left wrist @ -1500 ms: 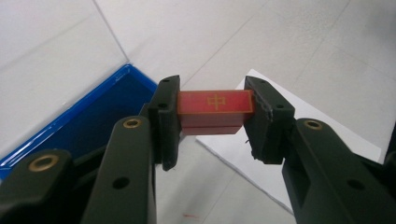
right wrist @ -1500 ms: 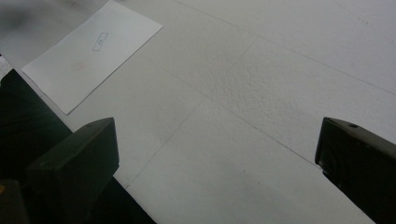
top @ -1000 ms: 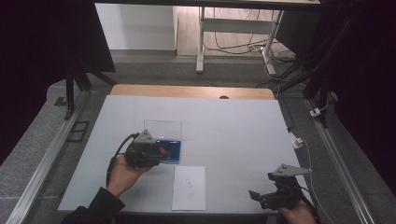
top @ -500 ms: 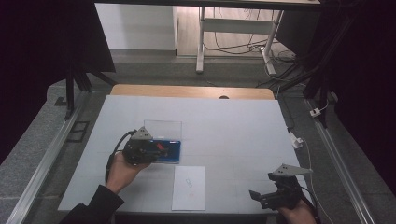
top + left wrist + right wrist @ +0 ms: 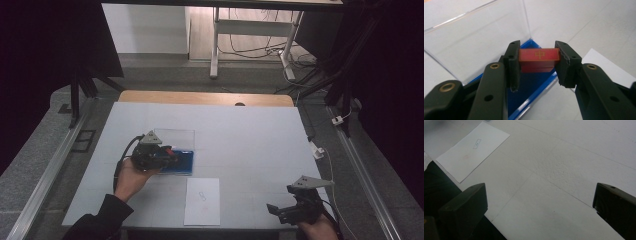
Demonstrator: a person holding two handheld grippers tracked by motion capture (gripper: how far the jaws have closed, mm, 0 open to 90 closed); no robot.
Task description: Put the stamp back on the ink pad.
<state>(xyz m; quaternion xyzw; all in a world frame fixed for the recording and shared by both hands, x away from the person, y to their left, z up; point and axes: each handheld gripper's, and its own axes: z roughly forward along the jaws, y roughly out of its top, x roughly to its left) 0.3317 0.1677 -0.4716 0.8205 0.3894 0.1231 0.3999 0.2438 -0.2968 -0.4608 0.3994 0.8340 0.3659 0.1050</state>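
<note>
High view first, for the left gripper (image 5: pixel 170 154): sits a little further toward the left edge of the white bench (image 5: pixel 260 135) than a second ago, drawn back from over the blue plastic tray (image 5: pixel 182 162) with its upright clear lid (image 5: pixel 175 137). Carries along the small red rectangular block with a gold mark (image 5: pixel 170 148). Reads as a lift-out under way, so probably the extraction step, with placement still to come.

Left gripper view: shows the fingers (image 5: pixel 514 62) closed narrow on the block's (image 5: pixel 539 56) two short ends, pads flat against them. Holds it above the tray's blue floor (image 5: pixel 534 85), near the corner by the lid (image 5: pixel 474 37), apparently clear of the floor.

Long axis: runs straight across from finger to finger, level in this view. Turns the gold-marked face up toward the camera. Judged from the high view, lies roughly near-to-far on the bench, crosswise to the rightward-pointing gripper.

Right gripper (image 5: pixel 274 210): no shift to note, parked at the near right edge, well apart from the tray. Right gripper view: fingers (image 5: pixel 466 200) spread wide over bare bench, gripping nothing, with the white paper sheet (image 5: pixel 472 150) off to one side.
</note>
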